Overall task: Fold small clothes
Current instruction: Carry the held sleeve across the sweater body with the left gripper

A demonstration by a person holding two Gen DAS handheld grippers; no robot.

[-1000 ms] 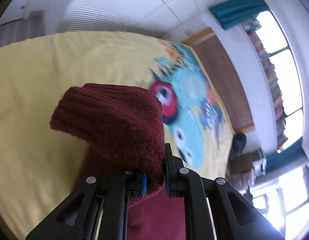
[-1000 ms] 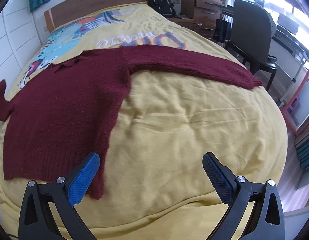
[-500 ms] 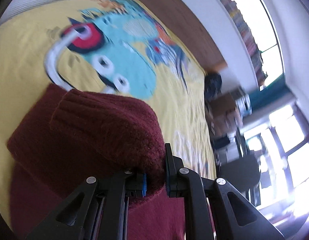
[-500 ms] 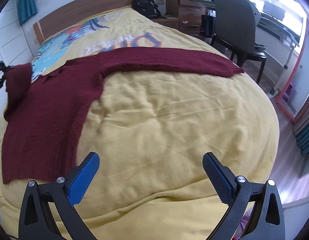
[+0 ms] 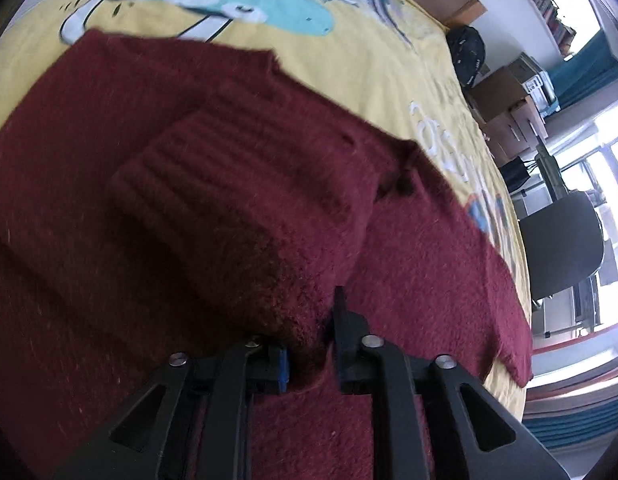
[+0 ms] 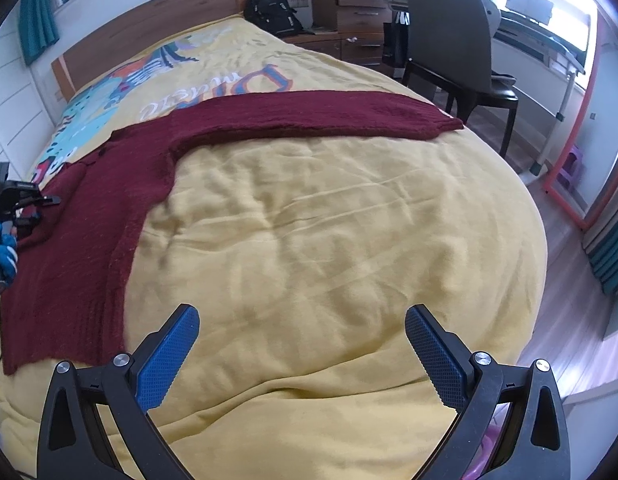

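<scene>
A maroon knit sweater (image 6: 81,240) lies flat on the yellow bedcover (image 6: 329,240). One sleeve (image 6: 329,116) stretches out to the right. The other sleeve (image 5: 237,184) is folded over the sweater's body, ribbed cuff on top. My left gripper (image 5: 309,344) has that sleeve's knit between its fingers, and its jaws are opening. In the right wrist view the left gripper (image 6: 29,204) shows at the left edge, over the sweater. My right gripper (image 6: 301,344) stands open above bare bedcover near the bed's front edge, with nothing between its blue pads (image 6: 169,356).
A wooden headboard (image 6: 149,28) closes the far end of the bed. A black backpack (image 6: 273,12), wooden drawers (image 6: 349,4) and a dark chair (image 6: 449,28) stand at the back right. Wood floor (image 6: 569,300) runs along the bed's right side.
The left gripper carried the sleeve cuff from over the bare bedcover across onto the sweater's body and came lower; its finger gap looks slightly wider. The right gripper shifted a little, still open.
</scene>
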